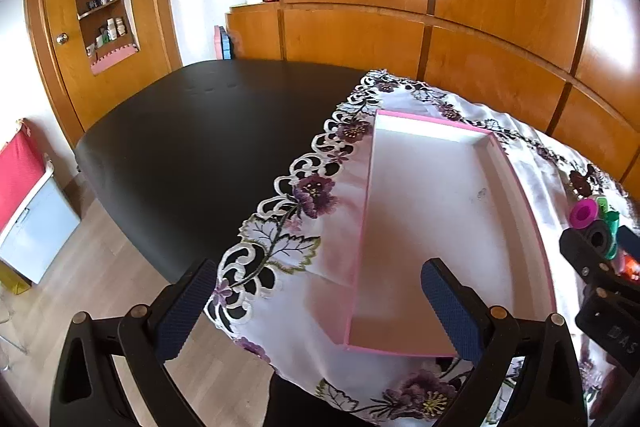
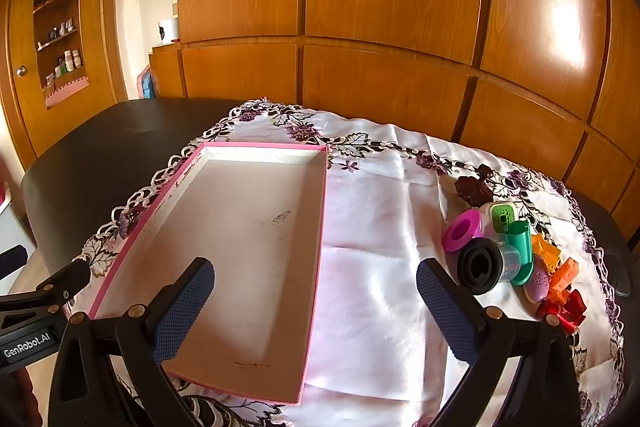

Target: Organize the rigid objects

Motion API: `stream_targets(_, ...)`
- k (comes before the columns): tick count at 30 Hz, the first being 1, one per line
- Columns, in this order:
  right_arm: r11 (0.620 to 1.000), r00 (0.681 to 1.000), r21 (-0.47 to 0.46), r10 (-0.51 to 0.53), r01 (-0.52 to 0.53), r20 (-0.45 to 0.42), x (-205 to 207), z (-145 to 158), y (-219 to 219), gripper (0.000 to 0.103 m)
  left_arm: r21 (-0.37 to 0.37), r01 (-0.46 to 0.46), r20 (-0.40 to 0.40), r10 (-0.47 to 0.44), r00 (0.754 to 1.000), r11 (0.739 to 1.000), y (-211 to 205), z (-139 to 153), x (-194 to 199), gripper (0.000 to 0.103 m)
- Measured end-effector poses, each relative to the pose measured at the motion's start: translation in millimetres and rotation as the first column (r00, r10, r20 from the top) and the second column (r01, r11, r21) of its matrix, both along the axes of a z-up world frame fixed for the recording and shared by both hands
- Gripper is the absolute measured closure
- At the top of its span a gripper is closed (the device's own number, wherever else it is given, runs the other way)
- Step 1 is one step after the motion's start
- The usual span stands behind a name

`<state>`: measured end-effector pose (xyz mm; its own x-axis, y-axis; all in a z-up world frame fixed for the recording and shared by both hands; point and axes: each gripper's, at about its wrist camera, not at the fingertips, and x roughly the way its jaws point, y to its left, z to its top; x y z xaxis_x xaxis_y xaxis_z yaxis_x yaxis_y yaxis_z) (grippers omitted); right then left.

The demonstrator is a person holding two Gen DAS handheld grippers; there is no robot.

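I am holding the left claw [image 1: 316, 303] with its blue-padded fingers spread wide apart, gripping nothing, above the near left corner of the shallow pink-rimmed cardboard tray [image 1: 516, 183]. The right claw [image 2: 316, 303] is likewise gaping apart and carrying nothing; it is hovering over the white embroidered cloth with purple flowers [image 2: 384, 227], its left finger above the tray's near end and its right finger just beside the toy cluster. The tray is lying flat on the cloth, which is covering the right part of the black bench [image 2: 100, 163]. To the right of the tray, well apart from it, I am seeing the small plastic pieces bunched together: a magenta plastic ring [image 2: 464, 229], a black round cap on a clear cylinder [image 2: 480, 265], a teal plastic piece [image 2: 520, 247], a green-and-white gadget [image 2: 502, 215], a lilac oval piece [image 2: 538, 283], orange plastic blocks [image 2: 560, 273] and a red plastic toy [image 2: 564, 309]. Wooden cabinet panels [image 2: 384, 7] are standing behind the bench.
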<state>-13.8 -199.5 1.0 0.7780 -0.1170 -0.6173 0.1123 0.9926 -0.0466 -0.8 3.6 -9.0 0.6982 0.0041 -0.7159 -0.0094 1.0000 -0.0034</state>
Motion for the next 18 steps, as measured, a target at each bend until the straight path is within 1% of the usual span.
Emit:
stream_targets(3, 1.0, 1.0, 0.002, -0.001, 0.001, -0.003, 0.3, 0.1, -0.3, 0.0, -0.019, 0.016, -0.004, -0.016, 1.0, 1.0, -1.5, 0.3, -0.6, 0.0)
stream_targets(11, 1.0, 1.0, -0.006, -0.006, 0.006, -0.003, -0.9, -0.3, -1.2, 0.0, -0.007, 0.019, -0.008, -0.019, 1.0, 1.0, -4.8, -0.2, -1.7, 0.0)
stream_targets(18, 1.0, 1.0, -0.018, 0.002, -0.002, 0.001, -1.4, 0.7, 0.7, 0.0, -0.02, 0.032, -0.01, -0.032, 0.999, 0.999, -5.2, -0.3, -1.2, 0.0)
